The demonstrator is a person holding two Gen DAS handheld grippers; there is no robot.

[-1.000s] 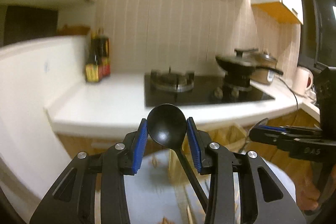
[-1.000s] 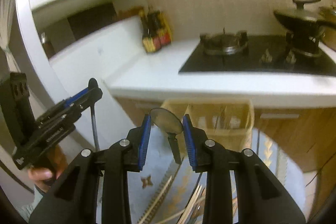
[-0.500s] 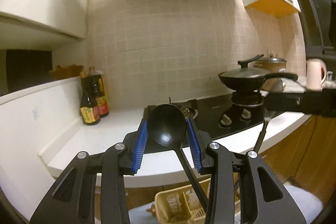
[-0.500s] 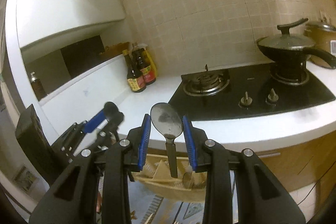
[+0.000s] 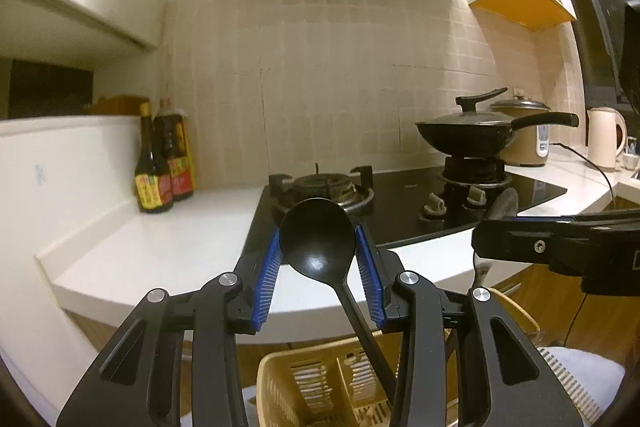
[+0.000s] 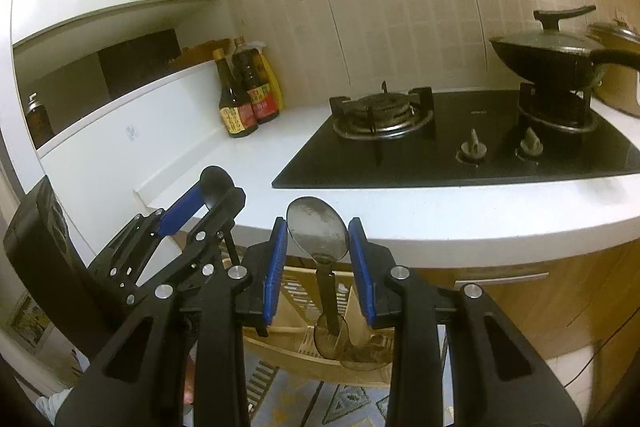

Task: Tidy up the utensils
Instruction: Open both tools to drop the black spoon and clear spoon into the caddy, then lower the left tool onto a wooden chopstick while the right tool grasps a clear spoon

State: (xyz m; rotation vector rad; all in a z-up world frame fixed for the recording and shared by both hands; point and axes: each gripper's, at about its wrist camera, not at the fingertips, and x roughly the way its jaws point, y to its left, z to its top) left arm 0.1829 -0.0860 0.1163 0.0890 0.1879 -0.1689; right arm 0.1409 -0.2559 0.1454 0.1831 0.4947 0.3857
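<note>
Left hand-held gripper [image 5: 318, 259] pinches black ladle [image 5: 316, 247]; right hand-held gripper [image 6: 318, 251] pinches steel spoon [image 6: 318, 229]. Bowl-only grips risk either utensil pivoting, missing the basket [image 5: 320, 383].

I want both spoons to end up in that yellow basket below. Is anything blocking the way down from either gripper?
Nothing visible blocks either path. The black spoon in the left gripper has its handle reaching down toward the yellow basket. The metal spoon in the right gripper hangs over it too, with only open air between.
</note>
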